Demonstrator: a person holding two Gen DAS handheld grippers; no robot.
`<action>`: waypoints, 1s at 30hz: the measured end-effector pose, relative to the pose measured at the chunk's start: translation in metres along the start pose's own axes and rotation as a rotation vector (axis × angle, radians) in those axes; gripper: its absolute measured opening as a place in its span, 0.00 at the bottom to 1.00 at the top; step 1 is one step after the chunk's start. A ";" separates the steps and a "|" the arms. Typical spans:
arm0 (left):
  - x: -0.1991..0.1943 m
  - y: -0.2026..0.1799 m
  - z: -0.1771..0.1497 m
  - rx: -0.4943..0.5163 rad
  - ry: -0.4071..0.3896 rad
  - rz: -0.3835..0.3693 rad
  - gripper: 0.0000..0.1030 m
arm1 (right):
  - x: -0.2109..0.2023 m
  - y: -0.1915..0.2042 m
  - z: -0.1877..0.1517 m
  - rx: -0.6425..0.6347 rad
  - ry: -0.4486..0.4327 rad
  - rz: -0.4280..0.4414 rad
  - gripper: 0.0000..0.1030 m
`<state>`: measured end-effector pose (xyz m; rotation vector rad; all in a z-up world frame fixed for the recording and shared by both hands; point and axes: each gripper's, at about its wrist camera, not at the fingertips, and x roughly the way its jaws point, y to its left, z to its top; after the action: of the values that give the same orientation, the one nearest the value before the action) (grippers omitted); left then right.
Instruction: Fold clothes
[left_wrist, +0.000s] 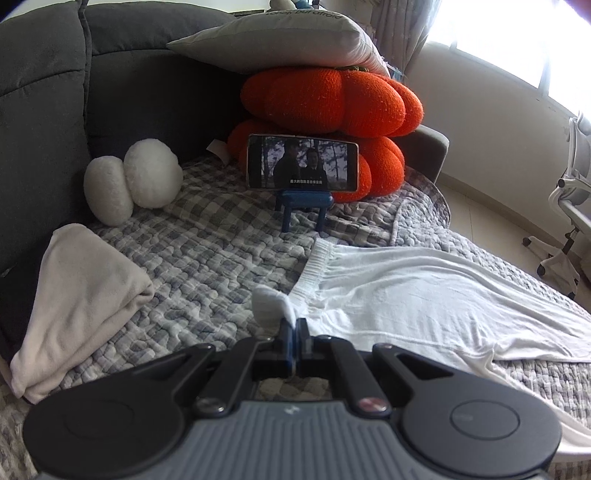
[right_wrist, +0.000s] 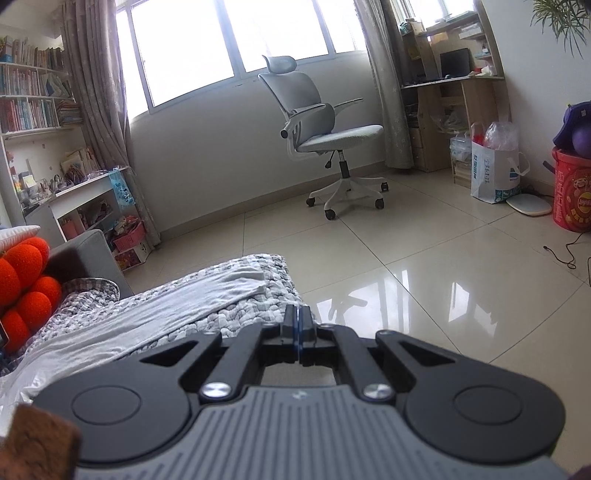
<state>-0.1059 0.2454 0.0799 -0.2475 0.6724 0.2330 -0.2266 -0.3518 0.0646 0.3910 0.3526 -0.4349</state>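
On my far left a beige folded towel (left_wrist: 81, 295) rests on the checked quilt (left_wrist: 207, 258). Next comes my left gripper (left_wrist: 293, 325) — its fingers are pressed together, pinching a bunched corner of the white pants (left_wrist: 424, 295) by the stretchy waistband. The pants lie spread out flat on the quilt, with a leg running toward the edge of the sofa. They look thin, soft and light, so they will flop and wrinkle — I think the waistband corners and the leg ends are the best spots to hold. My right gripper (right_wrist: 298, 321) is pressed shut with nothing in it.
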 end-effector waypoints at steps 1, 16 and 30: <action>0.001 -0.001 0.004 -0.008 0.001 -0.005 0.01 | 0.004 0.001 0.003 0.006 -0.001 0.004 0.01; 0.073 -0.041 0.076 -0.068 0.080 0.040 0.01 | 0.106 0.032 0.055 0.054 0.029 -0.003 0.00; 0.162 -0.066 0.103 -0.094 0.176 0.104 0.01 | 0.188 0.056 0.072 0.035 0.124 -0.109 0.00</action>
<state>0.0963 0.2353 0.0644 -0.3260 0.8511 0.3452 -0.0227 -0.3992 0.0669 0.4357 0.4892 -0.5249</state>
